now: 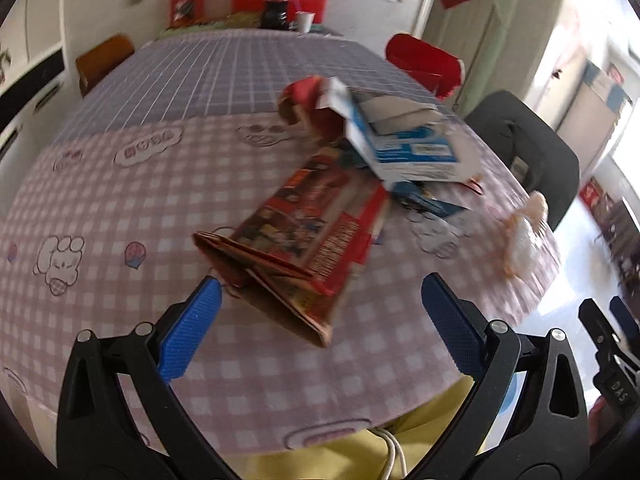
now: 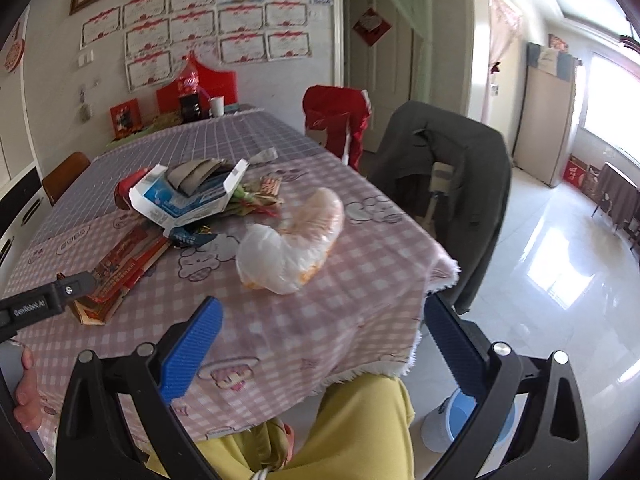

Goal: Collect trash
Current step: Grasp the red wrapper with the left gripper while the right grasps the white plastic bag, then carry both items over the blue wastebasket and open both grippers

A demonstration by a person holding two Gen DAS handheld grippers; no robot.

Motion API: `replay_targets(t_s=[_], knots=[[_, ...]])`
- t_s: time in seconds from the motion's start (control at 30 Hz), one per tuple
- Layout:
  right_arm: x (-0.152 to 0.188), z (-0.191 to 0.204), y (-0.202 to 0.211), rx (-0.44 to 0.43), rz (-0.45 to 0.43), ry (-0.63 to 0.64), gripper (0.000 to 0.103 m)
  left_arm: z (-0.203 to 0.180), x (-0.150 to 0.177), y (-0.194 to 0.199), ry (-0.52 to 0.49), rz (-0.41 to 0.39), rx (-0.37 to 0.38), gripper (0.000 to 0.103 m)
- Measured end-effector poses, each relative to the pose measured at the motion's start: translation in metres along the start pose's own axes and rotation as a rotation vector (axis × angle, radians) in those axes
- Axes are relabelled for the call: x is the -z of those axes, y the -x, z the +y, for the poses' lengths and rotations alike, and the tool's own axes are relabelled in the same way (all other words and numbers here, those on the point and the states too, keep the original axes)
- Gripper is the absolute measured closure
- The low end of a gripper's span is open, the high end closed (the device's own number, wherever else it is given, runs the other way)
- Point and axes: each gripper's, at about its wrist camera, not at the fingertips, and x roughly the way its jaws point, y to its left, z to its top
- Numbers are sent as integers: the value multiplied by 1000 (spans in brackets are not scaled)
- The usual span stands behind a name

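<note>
- Left hand-held gripper point(image 1: 320, 286): jaws wide, flattened red carton point(image 1: 298, 240) between them, motion-blurred.
- Right hand-held gripper point(image 2: 320, 312): wide, empty; plastic bag point(image 2: 292, 240) at 12 o'clock.
- Blue-white box point(image 2: 184, 200) hides litter beneath.

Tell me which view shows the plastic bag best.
Right wrist: the plastic bag lies whole and sharp on the pink checked tablecloth, ahead of the open right gripper. Left wrist catches the bag only small and motion-blurred near the table's right edge.
</note>
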Motion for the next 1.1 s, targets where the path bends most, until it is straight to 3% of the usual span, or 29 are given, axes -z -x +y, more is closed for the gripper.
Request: replay_targets(t_s=[0.2, 0.3, 0.37, 0.43, 0.47, 0.5, 0.53, 0.67, 0.77, 0.83, 0.87, 0.97, 1.1], knots=[[-12, 13, -32, -23, 46, 16, 4, 22, -9, -14, 93, 0, -35, 7], [-17, 17, -44, -24, 63, 25, 4, 28, -11, -23, 128, 11, -44, 16], [-21, 18, -51, -28, 71, 27, 4, 33, -12, -35, 156, 50, -28, 36], [-24, 18, -57, -30, 76, 23, 4, 39, -12, -46, 204, 102, -10, 43], [-26, 18, -60, -33, 77, 21, 4, 41, -11, -45, 216, 70, -17, 51], [-28, 18, -64, -36, 77, 20, 4, 40, -11, -45, 210, 59, -44, 58], [-30, 18, -69, -31, 81, 19, 4, 40, -11, -46, 201, 55, -100, 72], [-39, 19, -98, -23, 109, 18, 4, 49, -12, -45, 218, 31, -99, 80], [-41, 15, -123, -2, 155, -22, 5, 58, -17, -33, 223, -22, -145, 89], [-41, 13, -131, 2, 170, -40, 23, 65, -22, -26, 227, -62, -163, 93], [-41, 12, -134, -1, 183, -47, 38, 67, -25, -19, 227, -90, -177, 94], [-41, 5, -134, -11, 192, -77, 49, 68, -34, -3, 216, -156, -229, 95], [-45, -6, -120, 15, 145, -74, 51, 65, -45, 17, 201, -214, -222, 95]])
